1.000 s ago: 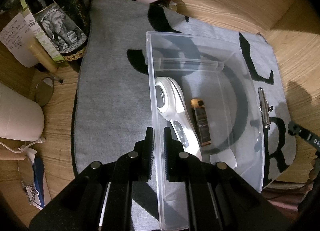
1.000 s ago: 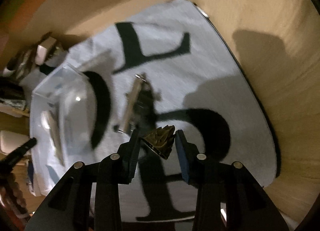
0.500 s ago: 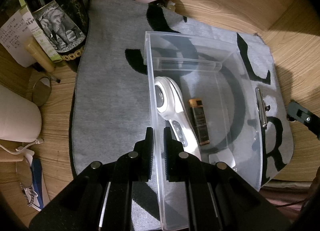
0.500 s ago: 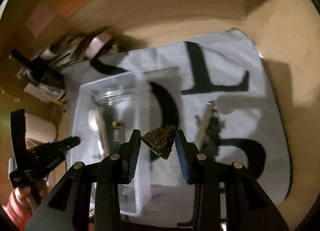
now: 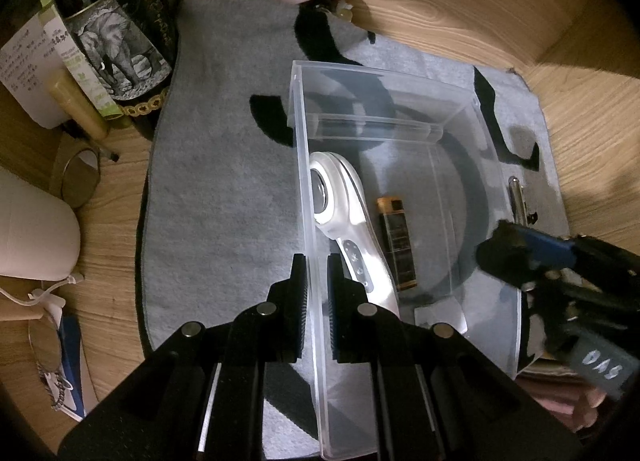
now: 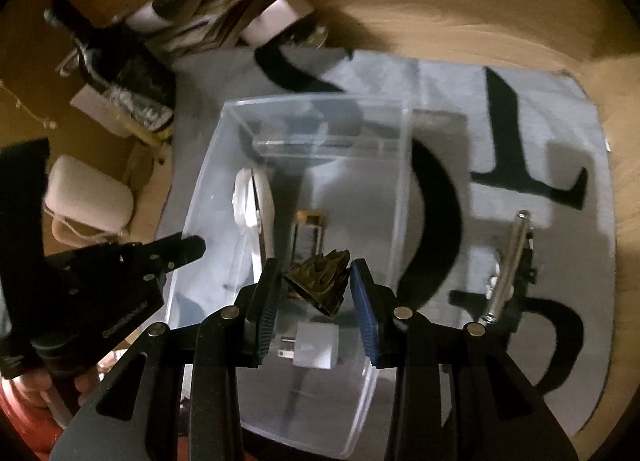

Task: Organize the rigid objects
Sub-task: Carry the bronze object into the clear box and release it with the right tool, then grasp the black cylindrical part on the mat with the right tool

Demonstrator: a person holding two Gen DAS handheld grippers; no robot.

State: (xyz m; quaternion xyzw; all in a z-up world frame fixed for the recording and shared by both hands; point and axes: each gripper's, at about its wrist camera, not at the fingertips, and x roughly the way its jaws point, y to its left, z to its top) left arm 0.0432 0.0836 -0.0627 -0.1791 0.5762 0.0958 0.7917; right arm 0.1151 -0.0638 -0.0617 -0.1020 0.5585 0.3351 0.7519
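hidden: dark spiky brass-coloured object, shape unclear | right gripper fingers grasp it above clear plastic bin | left gripper fingers clenched on bin's near wall | bin's middle floor bare

grey mat lettered "L", "S"

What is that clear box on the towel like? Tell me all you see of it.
The clear box is a lidless, see-through plastic bin standing upright on a grey towel. Inside lie a white handheld device and a small dark lighter-like thing. The left gripper pinches its near wall.
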